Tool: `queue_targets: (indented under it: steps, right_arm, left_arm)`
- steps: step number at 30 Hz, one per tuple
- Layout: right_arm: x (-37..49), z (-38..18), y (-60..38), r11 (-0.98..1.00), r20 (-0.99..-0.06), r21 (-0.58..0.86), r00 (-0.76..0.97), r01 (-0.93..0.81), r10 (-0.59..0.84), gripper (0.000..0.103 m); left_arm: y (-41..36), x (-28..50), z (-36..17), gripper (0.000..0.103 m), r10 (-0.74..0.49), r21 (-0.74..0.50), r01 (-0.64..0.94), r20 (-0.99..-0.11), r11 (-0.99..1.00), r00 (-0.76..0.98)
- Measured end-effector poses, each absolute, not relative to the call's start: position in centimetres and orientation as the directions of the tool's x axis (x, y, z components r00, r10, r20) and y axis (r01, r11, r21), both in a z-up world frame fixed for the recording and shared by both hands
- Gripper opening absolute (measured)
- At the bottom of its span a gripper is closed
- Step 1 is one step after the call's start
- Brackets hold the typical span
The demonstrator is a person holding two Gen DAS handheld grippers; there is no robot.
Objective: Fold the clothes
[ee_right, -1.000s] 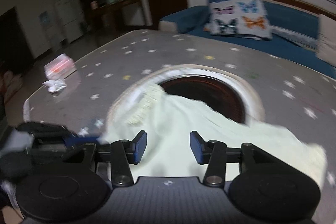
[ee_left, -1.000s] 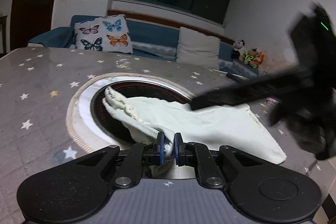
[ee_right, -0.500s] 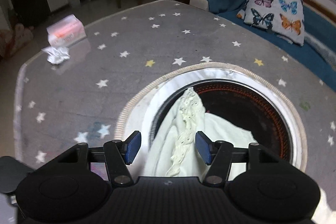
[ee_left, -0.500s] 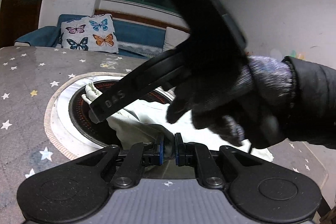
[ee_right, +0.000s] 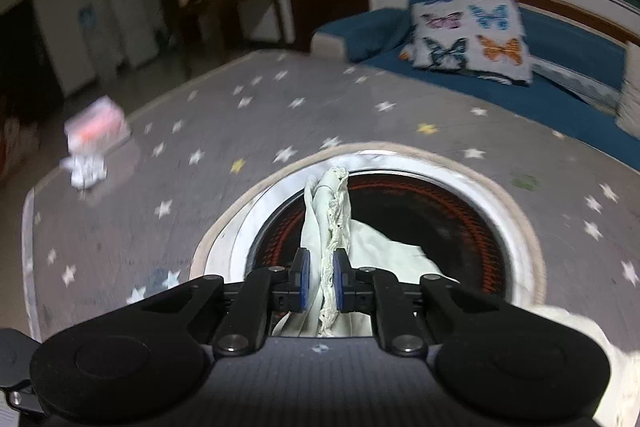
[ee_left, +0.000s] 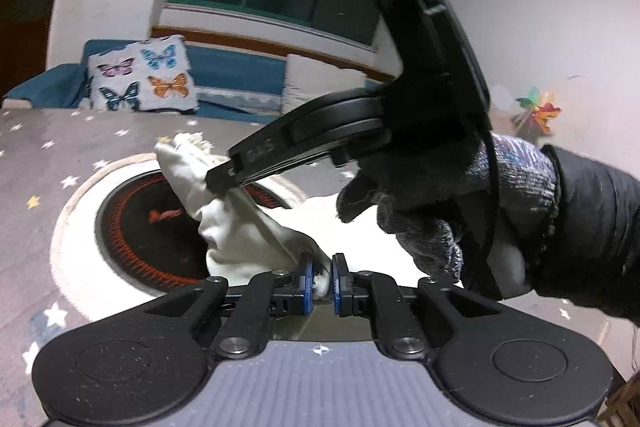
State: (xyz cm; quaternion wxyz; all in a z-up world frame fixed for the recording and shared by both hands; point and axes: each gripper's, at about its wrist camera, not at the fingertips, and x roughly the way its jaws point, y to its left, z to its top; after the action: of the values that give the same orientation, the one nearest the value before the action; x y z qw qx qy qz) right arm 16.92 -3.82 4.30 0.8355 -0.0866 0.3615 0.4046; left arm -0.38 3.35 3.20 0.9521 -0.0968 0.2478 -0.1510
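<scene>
A cream white garment [ee_left: 236,223] with a lacy edge lies over the round dark burner [ee_left: 140,223] set in the star-patterned table [ee_left: 36,167]. My left gripper [ee_left: 319,281] is shut on a bunch of the cloth at its near edge. My right gripper [ee_right: 319,277] is shut on the lacy strip of the garment [ee_right: 328,219], which rises in front of it. In the left wrist view the right gripper [ee_left: 218,183] crosses above the cloth, held by a gloved hand [ee_left: 432,203], and lifts the lacy end.
A pink tissue box [ee_right: 96,125] and a crumpled paper [ee_right: 86,171] sit near the table's far left edge. A blue sofa [ee_right: 560,39] with a butterfly cushion [ee_left: 142,79] and a white cushion [ee_left: 320,83] stands behind the table.
My right gripper has closed on the lacy strip of the garment and raised it off the burner. My left gripper has kept its hold on the cloth.
</scene>
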Motion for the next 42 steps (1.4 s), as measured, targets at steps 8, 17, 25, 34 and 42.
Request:
queue_targets:
  steps: [8,17,25,34,42]
  right_arm:
    - [17.5,6.1,-13.7,0.752,-0.570,0.281,0.526,-0.596,0.631,0.009]
    - [18.6,4.4,-23.6,0.823,-0.551,0.377,0.612,-0.424,0.568,0.009]
    - [19.4,1.0,-28.2,0.828,-0.553,0.456,0.625,-0.326,0.551,0.008]
    - [19.5,-1.5,-30.0,0.829,-0.573,0.496,0.620,-0.260,0.536,0.008]
    - [19.5,-1.2,-30.3,0.822,-0.564,0.494,0.616,-0.282,0.550,0.013]
  left_arm:
    - [-1.8,1.4,4.3,0.011,-0.439,-0.228,0.376,-0.429,0.898,0.789]
    - [-9.0,4.7,3.4,0.011,-0.541,-0.217,0.505,-0.482,0.836,0.689]
    - [-12.4,7.1,1.8,0.011,-0.561,-0.227,0.533,-0.538,0.815,0.630]
    - [-13.5,9.9,0.4,0.013,-0.549,-0.219,0.537,-0.588,0.814,0.594]
    - [-14.2,10.2,0.1,0.012,-0.548,-0.217,0.538,-0.593,0.814,0.590]
